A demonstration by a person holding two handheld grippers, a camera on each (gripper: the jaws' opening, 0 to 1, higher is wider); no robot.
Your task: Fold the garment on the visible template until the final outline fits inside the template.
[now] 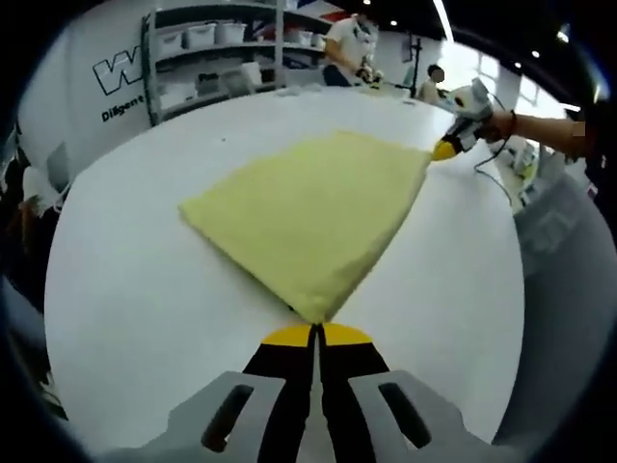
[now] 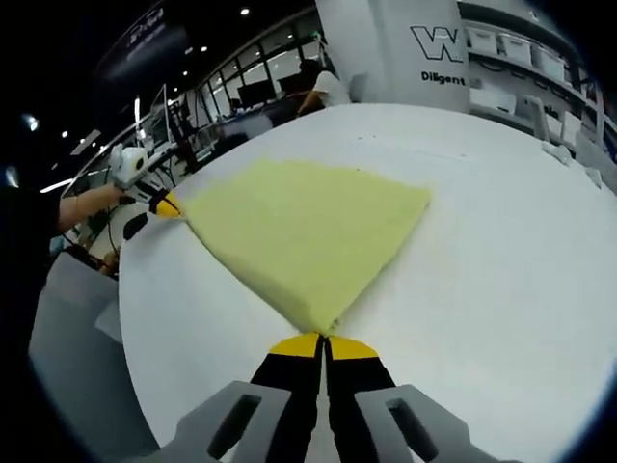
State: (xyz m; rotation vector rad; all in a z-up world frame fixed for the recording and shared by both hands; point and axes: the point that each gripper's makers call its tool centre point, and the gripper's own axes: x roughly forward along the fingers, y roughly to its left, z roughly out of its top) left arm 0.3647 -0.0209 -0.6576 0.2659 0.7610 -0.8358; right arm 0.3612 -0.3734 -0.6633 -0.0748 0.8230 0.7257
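A: Starting low in the left gripper view: the left gripper [image 1: 316,333] has its yellow-tipped jaws pressed together, pinching the near corner of the yellow garment [image 1: 308,207].

B: And in the right gripper view it's the same story. The right gripper [image 2: 324,340] at the bottom centre has its jaws closed on another corner of the garment [image 2: 304,227], where the cloth narrows to a point.

A: From the left gripper's pinch the cloth fans out toward the middle of the frame, lying flat on the white table [image 1: 125,289]. Its far corner reaches the upper right, where the right gripper [image 1: 445,148] meets it, a hand [image 1: 498,125] behind it.

B: In the right gripper view the left gripper [image 2: 170,206] sits at the left of the frame, yellow tip touching the garment's left corner, with the person's arm [image 2: 87,204] trailing off to the left.

A: Further out, upper left of the left gripper view, grey shelving [image 1: 207,53] with bins stands against a white wall.

B: And a person [image 2: 323,87] in a white top stands beyond the table's far edge at the top centre of the right gripper view. I can't make out any template outline on the table.
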